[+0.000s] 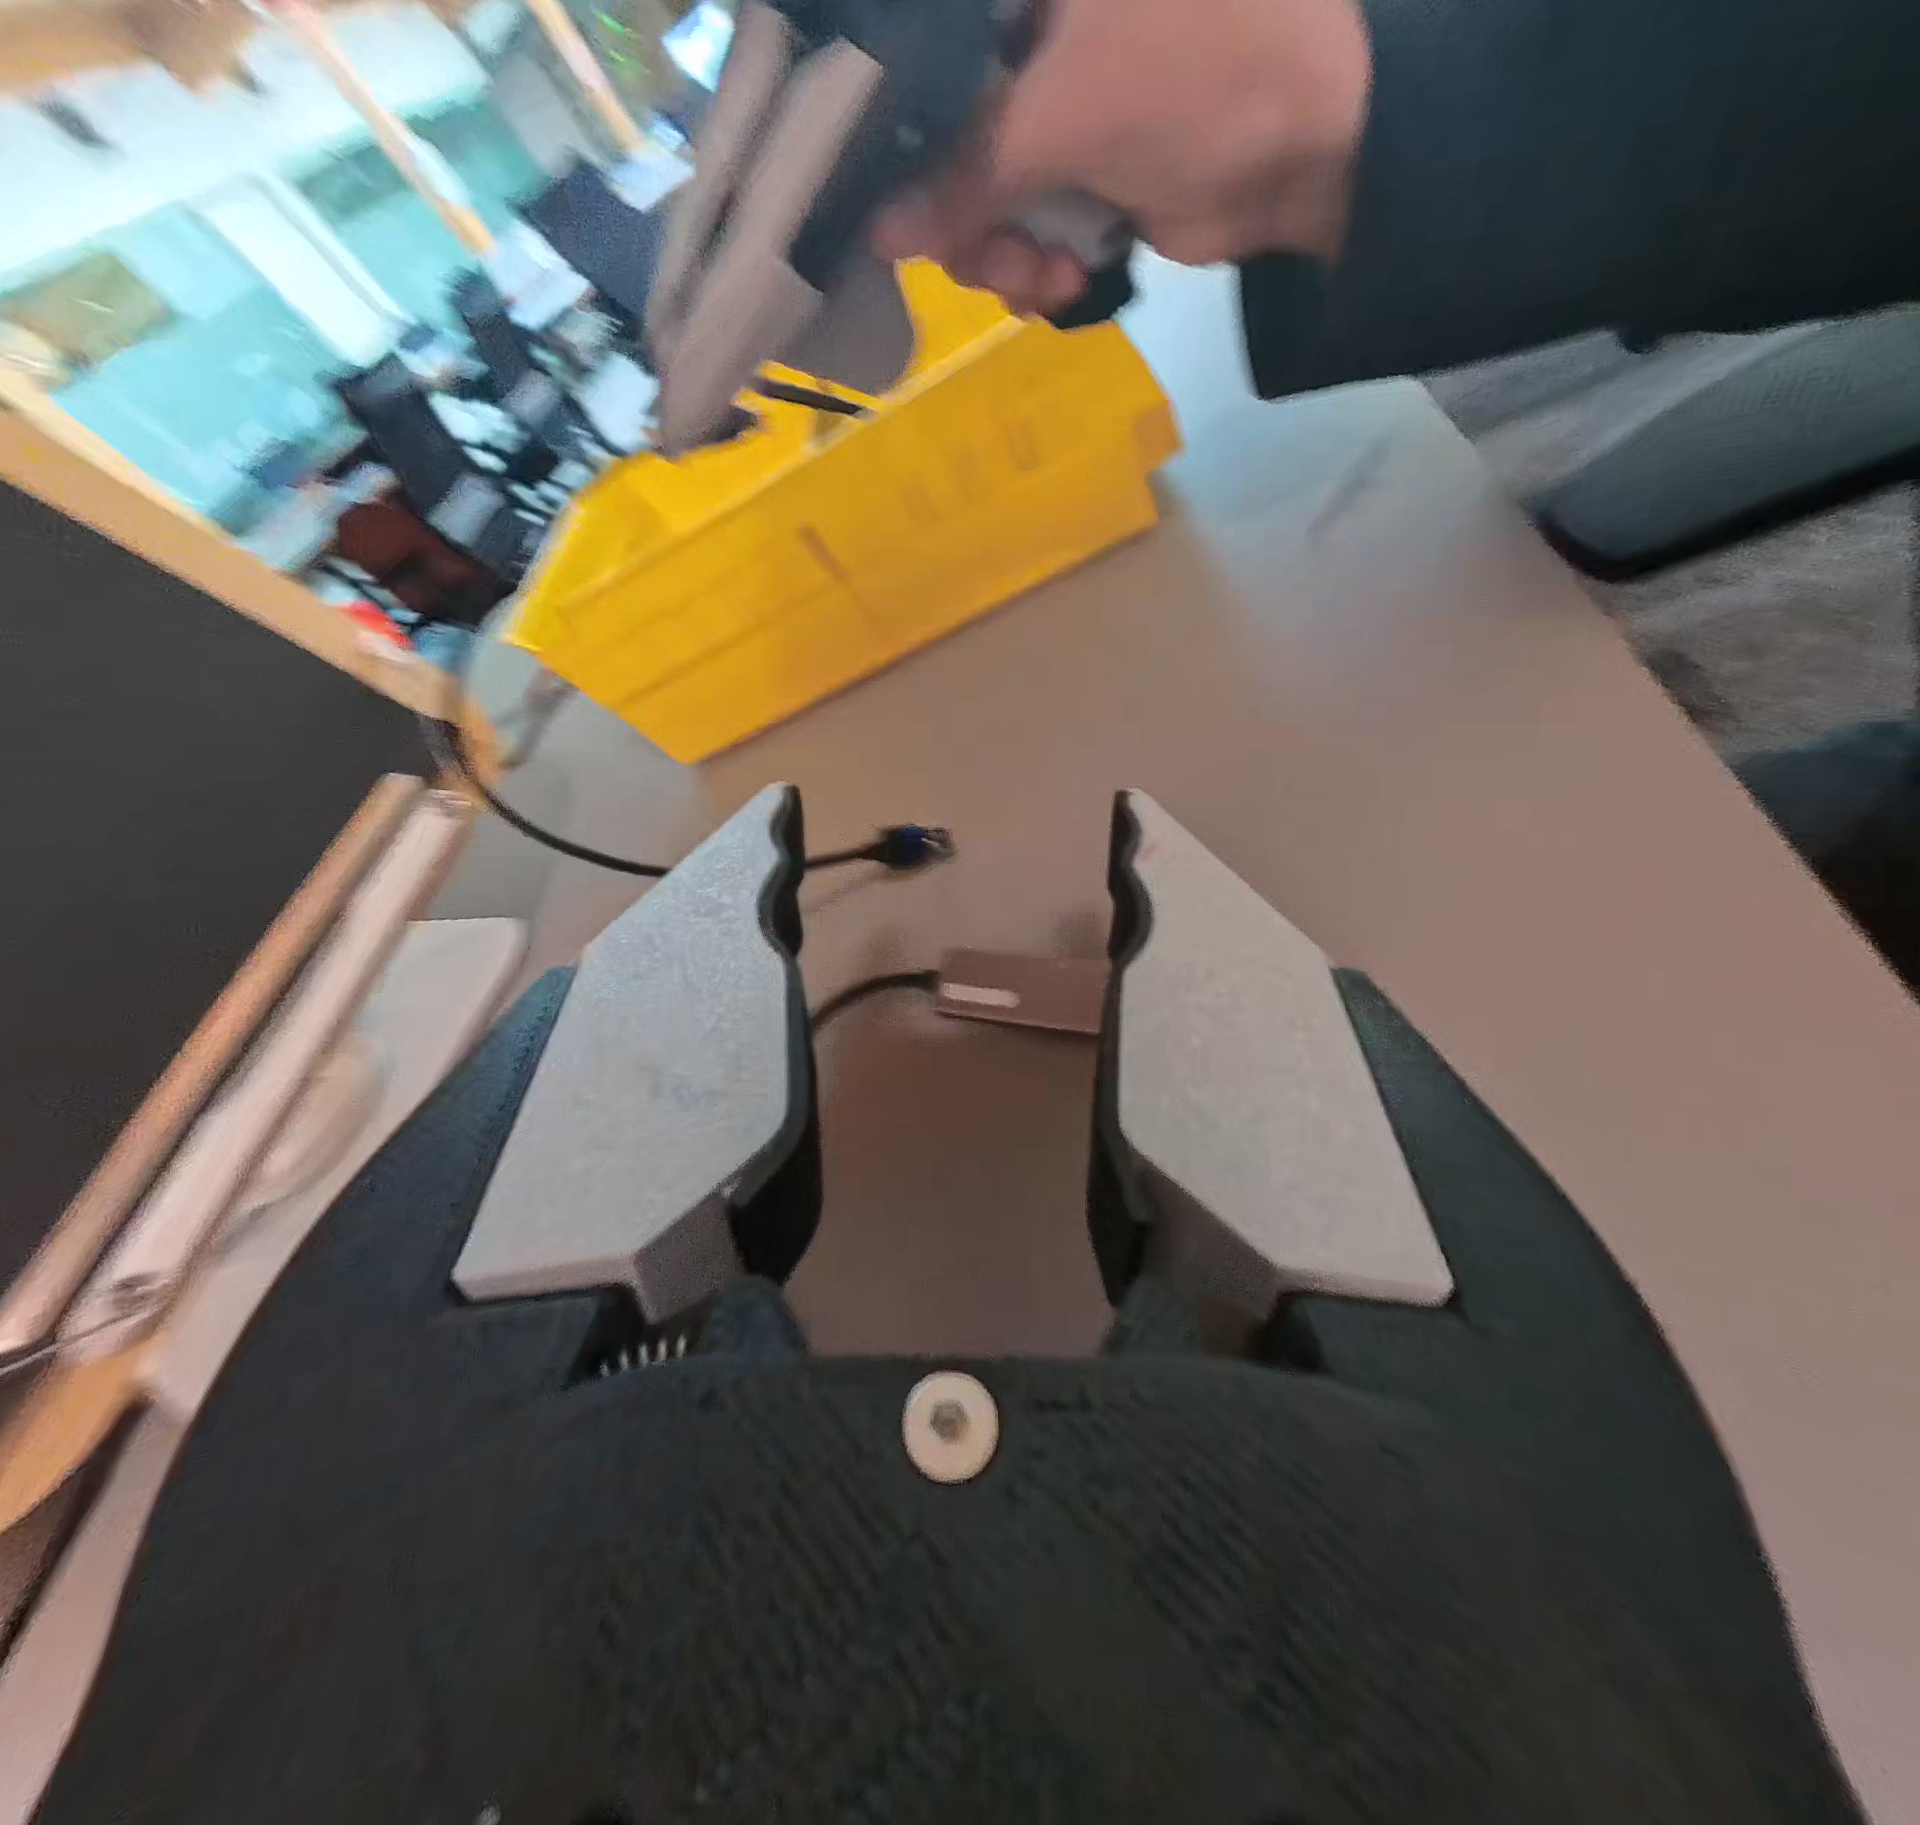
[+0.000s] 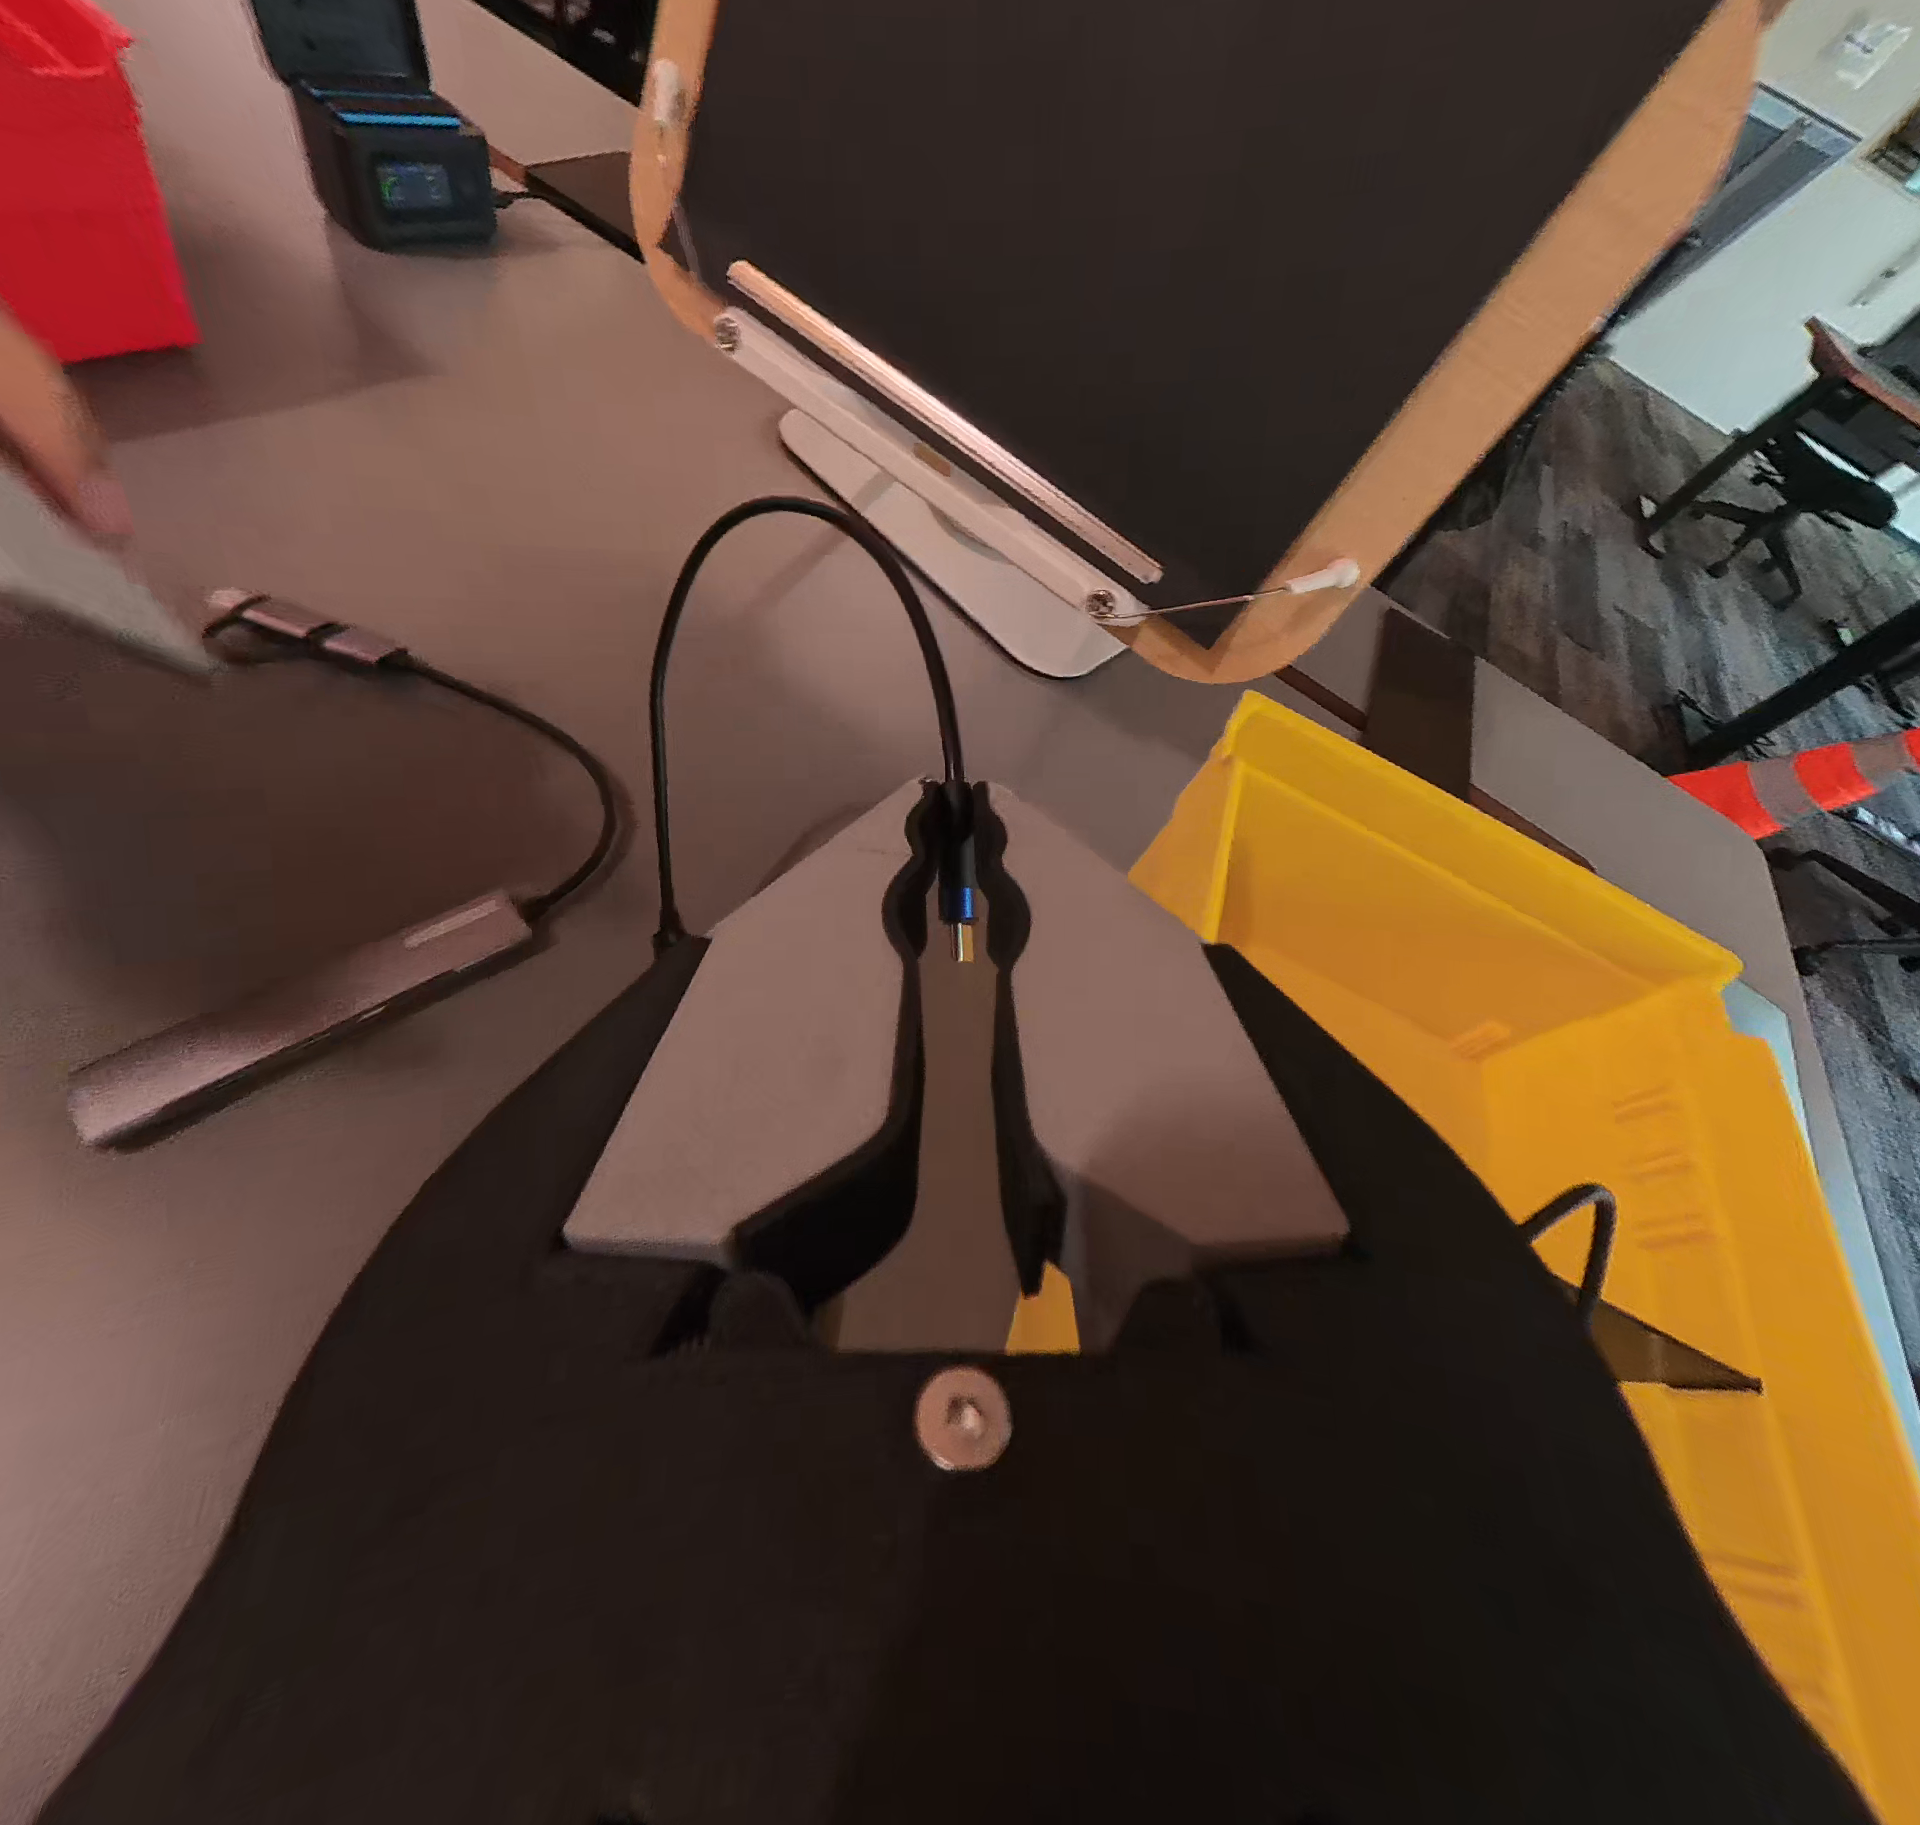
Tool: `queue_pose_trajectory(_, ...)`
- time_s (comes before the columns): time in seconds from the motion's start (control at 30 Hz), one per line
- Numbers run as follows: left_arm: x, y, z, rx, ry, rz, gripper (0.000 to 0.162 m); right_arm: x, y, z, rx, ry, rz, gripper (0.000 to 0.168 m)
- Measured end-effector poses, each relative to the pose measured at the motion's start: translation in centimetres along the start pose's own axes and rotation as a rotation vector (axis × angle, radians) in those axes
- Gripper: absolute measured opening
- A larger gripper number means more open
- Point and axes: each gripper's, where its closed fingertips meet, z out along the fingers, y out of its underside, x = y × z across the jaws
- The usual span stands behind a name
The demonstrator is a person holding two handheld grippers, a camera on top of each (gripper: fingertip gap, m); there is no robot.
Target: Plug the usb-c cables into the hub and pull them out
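Left gripper open at centre; hub between its fingertips on the table, yellow bin above.

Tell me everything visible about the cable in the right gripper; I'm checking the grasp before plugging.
The usb-c cable is thin and black, with a blue metallic collar behind a bare metal plug tip. The right gripper is shut on it just behind the collar, so the plug points back toward the camera, between the fingers. The cord arches up from the fingertips, loops over and drops to the grey table at the left finger's outer edge. It is not plugged into the grey hub, which lies to the left.
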Motion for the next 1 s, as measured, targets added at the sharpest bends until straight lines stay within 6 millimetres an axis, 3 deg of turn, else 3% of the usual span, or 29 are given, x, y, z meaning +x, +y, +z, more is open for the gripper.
queue_pose_trajectory(0.07,-2.5,-0.8,-0.3,0.038,-0.157,0.036,0.052,-1.4,-0.2,-0.2,0.002,-0.059,-0.064,0.002)
queue_pose_trajectory(0.27,-5.1,-2.8,-0.7,0.099,-0.366,0.079,0.043,-6.1,0.9,-0.4,-0.085,-0.24,-0.248,0.002)
queue_pose_trajectory(0.4,-4.5,-3.1,0.0,0.106,-0.346,0.079,0.043,-10.0,1.3,-0.6,-0.1,-0.382,-0.271,0.002)
queue_pose_trajectory(0.53,-2.9,-1.7,1.6,0.025,-0.273,0.118,0.041,-12.1,0.9,-0.3,-0.075,-0.452,-0.268,0.002)
queue_pose_trajectory(0.6,-2.2,-1.2,2.2,0.001,-0.242,0.126,0.026,-12.1,0.8,0.0,-0.079,-0.428,-0.275,0.002)
queue_pose_trajectory(0.73,-1.9,-0.3,2.6,-0.051,-0.214,0.115,0.022,-12.0,1.1,0.4,-0.093,-0.412,-0.288,0.002)
queue_pose_trajectory(1.0,-2.0,0.8,2.7,-0.095,-0.197,0.074,0.033,-11.0,0.8,-0.4,-0.07,-0.394,-0.283,0.002)
